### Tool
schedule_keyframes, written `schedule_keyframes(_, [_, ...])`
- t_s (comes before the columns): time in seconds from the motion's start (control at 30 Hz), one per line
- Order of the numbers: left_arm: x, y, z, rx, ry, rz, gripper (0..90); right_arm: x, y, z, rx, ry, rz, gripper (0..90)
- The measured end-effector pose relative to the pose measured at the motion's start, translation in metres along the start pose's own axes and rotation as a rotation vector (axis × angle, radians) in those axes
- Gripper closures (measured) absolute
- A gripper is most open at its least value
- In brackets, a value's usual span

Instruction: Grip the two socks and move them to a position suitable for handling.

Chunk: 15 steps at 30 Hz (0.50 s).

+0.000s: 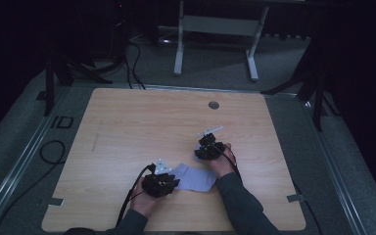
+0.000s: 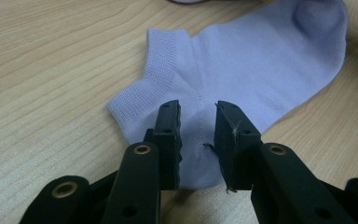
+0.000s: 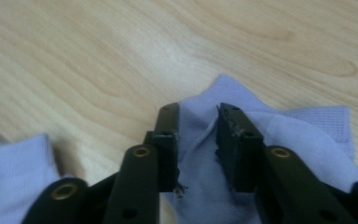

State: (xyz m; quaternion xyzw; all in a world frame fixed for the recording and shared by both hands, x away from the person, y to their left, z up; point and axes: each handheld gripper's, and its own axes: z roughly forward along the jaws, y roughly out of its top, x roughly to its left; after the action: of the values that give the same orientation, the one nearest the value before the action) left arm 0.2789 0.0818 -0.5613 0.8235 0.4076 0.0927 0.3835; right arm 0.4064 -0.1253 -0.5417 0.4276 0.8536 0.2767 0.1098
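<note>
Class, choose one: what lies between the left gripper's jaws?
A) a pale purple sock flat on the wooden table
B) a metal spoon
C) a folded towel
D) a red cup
A: in the left gripper view, the left gripper stands open over a pale purple sock lying flat on the table.

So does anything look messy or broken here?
A little. The sock under the right claw is bunched into a ridge between its jaws. The other sock lies flat. Both claws' pads look frayed, with bits hanging off.
</note>
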Motion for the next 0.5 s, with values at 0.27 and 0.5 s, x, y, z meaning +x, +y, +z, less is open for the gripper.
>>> schedule_keyframes(0.27, [-0.001,0.000,0.000,-0.001,0.001,-0.002,69.9,-0.008,0.003,0.000,0.023,0.043,0.005,88.5])
schedule_keyframes(0.5, [0.000,0.000,0.000,-0.002,0.000,-0.002,69.7,-0.004,0.006,-0.016,-0.033,0.058,-0.022,88.8])
